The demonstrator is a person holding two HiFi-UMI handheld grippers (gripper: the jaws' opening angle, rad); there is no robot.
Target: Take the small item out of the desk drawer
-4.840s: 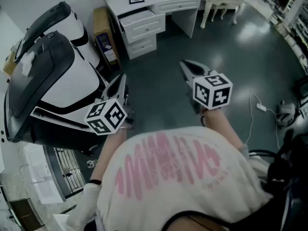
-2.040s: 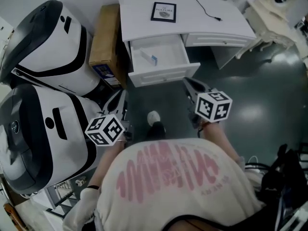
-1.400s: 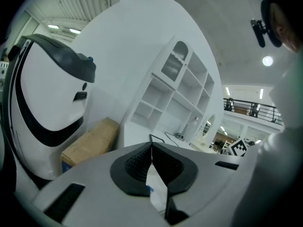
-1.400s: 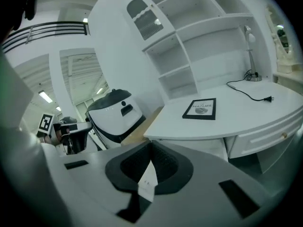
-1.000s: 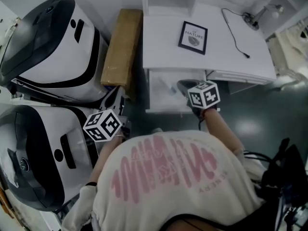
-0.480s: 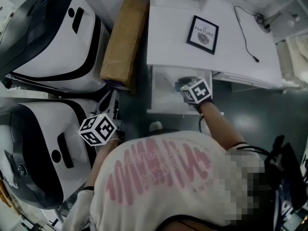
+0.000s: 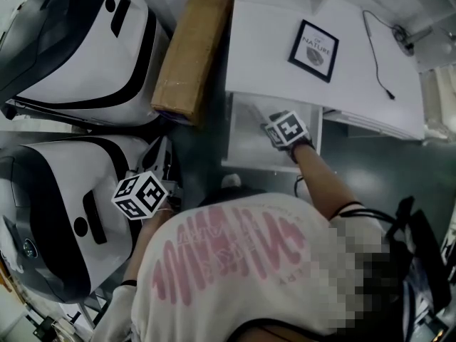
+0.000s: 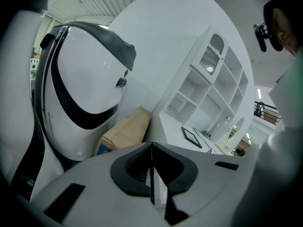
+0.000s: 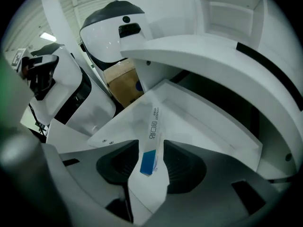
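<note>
Dark floor lay under a white desk [image 7: 271, 41] whose drawer [image 7: 246, 137] stood pulled out, with a framed picture [image 7: 317, 40] and a thin black cable [image 7: 377, 48] on the desktop. A brown cardboard box [image 7: 192, 52] stood just beside the desk's left side, and large white-and-black machines [image 7: 78, 41] filled the space beyond it. The right gripper [image 9: 152, 150] reached down into the drawer, its jaws opening, the pads standing clear of the small item [image 9: 152, 122], a narrow white box with a blue end that lay on the drawer bottom between them. The left gripper [image 8: 151, 148] was held back at the person's side, near the closer machine, its jaws pressed together with nothing between them.
</note>
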